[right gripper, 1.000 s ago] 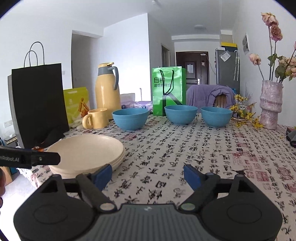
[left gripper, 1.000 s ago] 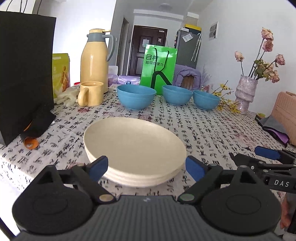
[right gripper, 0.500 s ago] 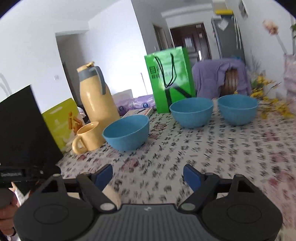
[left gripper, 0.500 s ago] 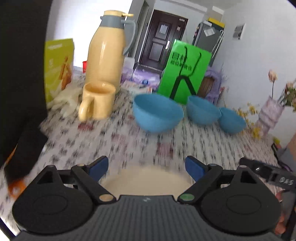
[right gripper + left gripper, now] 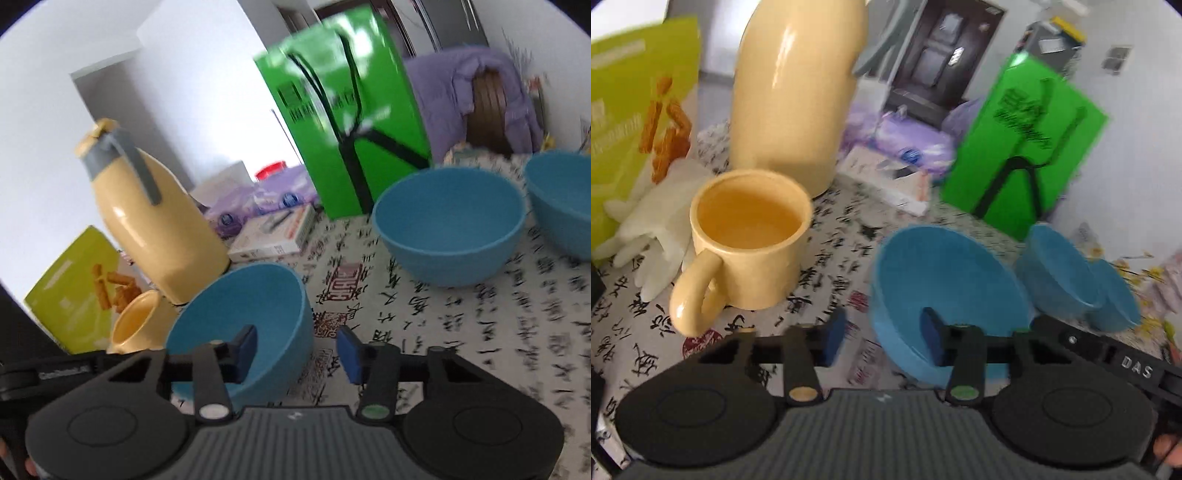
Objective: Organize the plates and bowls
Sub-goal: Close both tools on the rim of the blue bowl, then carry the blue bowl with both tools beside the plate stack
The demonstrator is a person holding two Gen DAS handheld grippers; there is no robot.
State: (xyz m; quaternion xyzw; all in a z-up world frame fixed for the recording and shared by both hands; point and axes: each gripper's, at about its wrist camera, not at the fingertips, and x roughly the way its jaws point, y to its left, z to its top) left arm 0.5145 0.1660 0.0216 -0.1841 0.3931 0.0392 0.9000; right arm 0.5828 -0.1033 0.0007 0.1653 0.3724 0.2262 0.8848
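Jaws, left: we saw the left gripper (image 5: 882, 341) closing, one blue pad outside the near rim of the nearest blue bowl (image 5: 945, 291) and the other inside it; the pads did not yet press on the wall as far as we could tell.
Jaws, right: our right gripper (image 5: 298, 350) was closing too, with the opposite side of that same bowl's (image 5: 240, 317) rim between its pads, one pad inside, one outside; we saw a gap on the outer side.
Nearest bowl: it stood tilted toward the yellow mug, on the printed tablecloth (image 5: 461, 332).
Other bowls: we saw the second blue bowl (image 5: 448, 221) and the third blue bowl (image 5: 561, 201) standing upright in a row further along the cloth, apart from the nearest one.
Yellow mug: the yellow mug (image 5: 750, 240) sat just beside the nearest bowl, handle toward us.
Behind the mug: a yellow thermos jug (image 5: 798, 85), a white glove (image 5: 653, 225) and a lime snack box (image 5: 631, 110).
Behind the bowls: a green paper bag (image 5: 343, 110) stood upright, a small white carton (image 5: 273, 236) lying near its foot.
Plates: we could not see any in either view.
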